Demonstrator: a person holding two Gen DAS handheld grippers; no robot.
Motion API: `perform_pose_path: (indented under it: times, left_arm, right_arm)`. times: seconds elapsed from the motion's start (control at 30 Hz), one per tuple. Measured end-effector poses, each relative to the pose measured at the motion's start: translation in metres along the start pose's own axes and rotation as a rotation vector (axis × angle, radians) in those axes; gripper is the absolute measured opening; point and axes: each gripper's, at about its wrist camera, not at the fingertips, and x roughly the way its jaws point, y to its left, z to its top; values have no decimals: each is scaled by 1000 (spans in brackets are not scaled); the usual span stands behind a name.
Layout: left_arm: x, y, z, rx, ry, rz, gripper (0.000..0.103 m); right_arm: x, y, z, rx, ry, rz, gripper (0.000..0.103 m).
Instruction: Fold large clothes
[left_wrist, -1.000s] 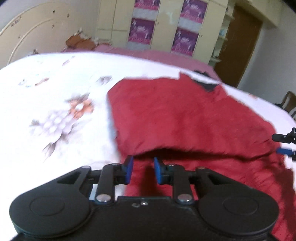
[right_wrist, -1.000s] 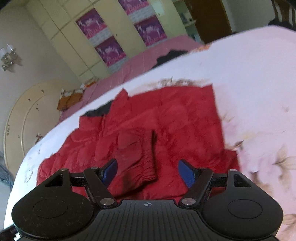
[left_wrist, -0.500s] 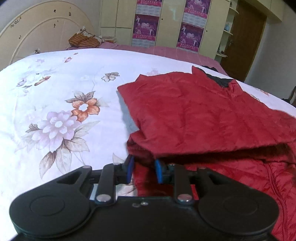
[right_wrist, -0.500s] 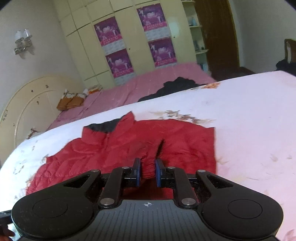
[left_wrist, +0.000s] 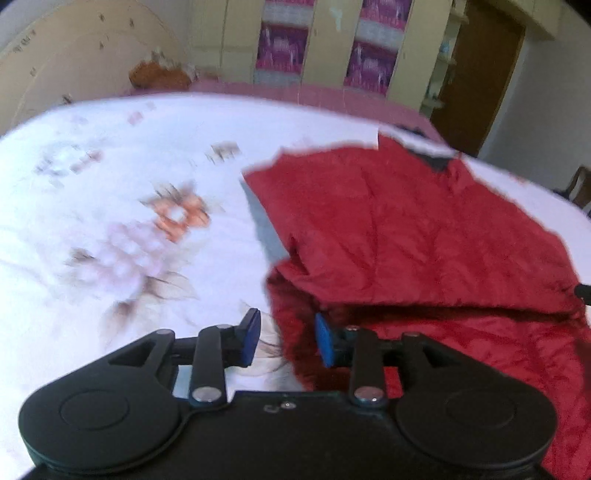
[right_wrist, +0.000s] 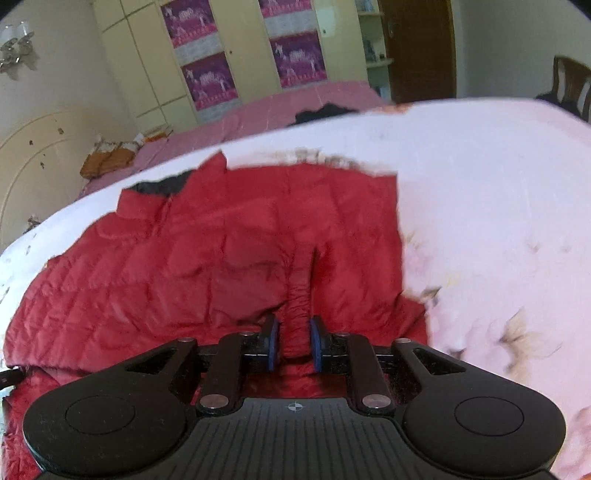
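Observation:
A red quilted jacket (left_wrist: 424, 236) lies on the white floral bedsheet (left_wrist: 110, 221), its near part folded over itself. My left gripper (left_wrist: 284, 339) is open at the jacket's near left corner, with the red edge lying loose between its blue pads. In the right wrist view the jacket (right_wrist: 221, 251) spreads ahead, black collar lining at the far left. My right gripper (right_wrist: 293, 345) is shut on the jacket's sleeve cuff (right_wrist: 299, 295), which runs forward from the pads.
A pink bed (right_wrist: 277, 107) with a dark garment (right_wrist: 325, 112) stands behind. Cream wardrobes with purple posters (left_wrist: 284, 44) and a brown door (left_wrist: 476, 74) line the far wall. A wooden chair (right_wrist: 569, 88) stands at the right.
My left gripper has opened and let go of the jacket edge it was pinching. My right gripper stays shut on the sleeve cuff and has moved, the view shifting.

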Motion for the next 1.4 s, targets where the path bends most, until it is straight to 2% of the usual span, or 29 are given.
perform_pose_path:
  times: [0.03,0.1,0.13,0.17,0.2,0.23,0.3,0.37,0.4,0.57,0.63,0.7,0.8,0.87,0.93,1.0,1.1,1.23,1.3,1.37,1.4]
  left_arm:
    - [-12,2,1,1,-46,7,33]
    - [-22,1,8,-12,-112,-23,33]
    - [-21,-4,14,-11,-131,-50,33]
    - [-16,-10,19,-3,-130,-67,33]
    - [-8,-19,25,13,-120,-79,33]
    - [3,-28,30,35,-103,-89,33]
    - [30,-40,34,67,-44,-54,35]
    - [56,-38,30,35,38,-21,35]
    - [60,-34,28,6,41,-37,35]
    - [54,-22,35,-30,39,-70,33]
    - [46,-18,46,-48,-23,-88,35]
    - [53,-25,63,-52,-49,-123,40]
    - [82,-57,87,10,-19,-172,42]
    - [98,-81,95,90,-4,-169,42]
    - [107,-94,95,139,-5,-161,42]
    - [114,-95,90,166,-1,-139,44]
    - [115,-75,84,164,-14,-64,45]
    - [115,-32,82,120,-5,13,45]
    - [113,-25,83,108,8,-3,44]
    - [100,-30,84,106,-12,8,42]
    - [90,-34,82,109,-34,-12,43]
  right_arm:
    - [-11,0,4,-20,-48,11,58]
    - [-15,2,13,-46,-56,20,57]
    - [-12,5,17,-55,-57,25,51]
    - [-5,8,21,-62,-45,32,32]
    - [4,12,25,-65,-25,35,22]
    - [14,16,26,-70,-10,33,22]
    - [35,22,26,-82,21,22,22]
    - [59,22,19,-103,88,-22,22]
    - [69,19,13,-100,120,-39,22]
    - [64,20,13,-99,100,-49,22]
    - [51,22,20,-63,40,-30,22]
    - [53,37,29,-54,28,29,22]
    - [72,77,40,-64,57,122,22]
    - [85,108,44,-107,65,171,22]
    - [98,132,43,-163,75,181,22]
    - [107,139,37,-199,90,164,22]
    - [109,119,32,-211,99,95,22]
    - [96,54,31,-108,86,-50,22]
    - [91,29,32,-21,101,-9,22]
    - [81,31,36,-18,96,-5,22]
    - [75,35,37,-23,83,6,23]
